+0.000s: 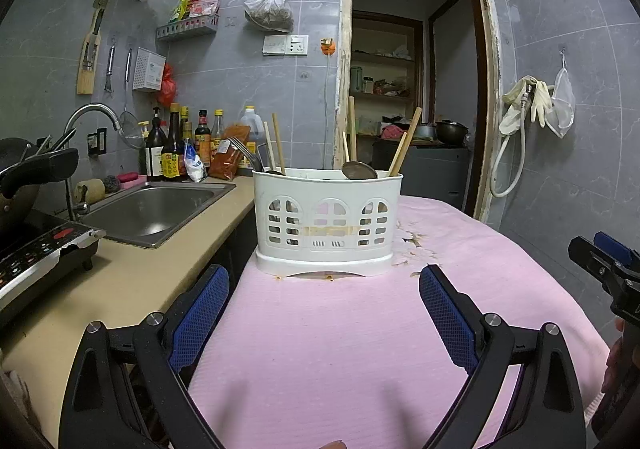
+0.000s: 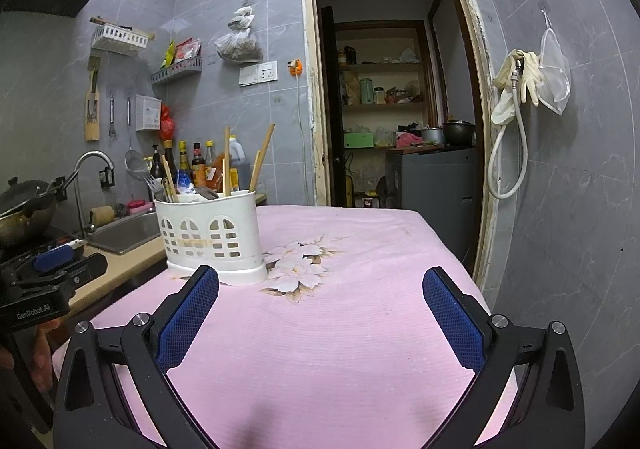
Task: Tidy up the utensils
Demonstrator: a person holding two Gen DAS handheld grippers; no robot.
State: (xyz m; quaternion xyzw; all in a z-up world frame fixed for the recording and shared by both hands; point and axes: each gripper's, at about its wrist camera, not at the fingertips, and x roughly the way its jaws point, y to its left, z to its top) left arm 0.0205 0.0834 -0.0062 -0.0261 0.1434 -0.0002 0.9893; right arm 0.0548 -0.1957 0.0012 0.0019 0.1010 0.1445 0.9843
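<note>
A white plastic utensil holder [image 1: 327,221] stands upright on a pink cloth-covered table [image 1: 340,349]. It holds wooden chopsticks [image 1: 405,143], a fork [image 1: 245,153] and a metal spoon [image 1: 359,170]. My left gripper [image 1: 324,285] is open and empty, just in front of the holder. In the right wrist view the holder [image 2: 212,237] is at the left, with chopsticks [image 2: 260,159] sticking up. My right gripper [image 2: 320,289] is open and empty over the cloth [image 2: 340,329], to the right of the holder.
A steel sink [image 1: 156,209] with a faucet [image 1: 90,115] lies left, with sauce bottles [image 1: 176,149] behind it. An induction cooker [image 1: 36,253] and a wok [image 1: 16,177] are at the far left. A doorway [image 1: 412,89] opens behind the table.
</note>
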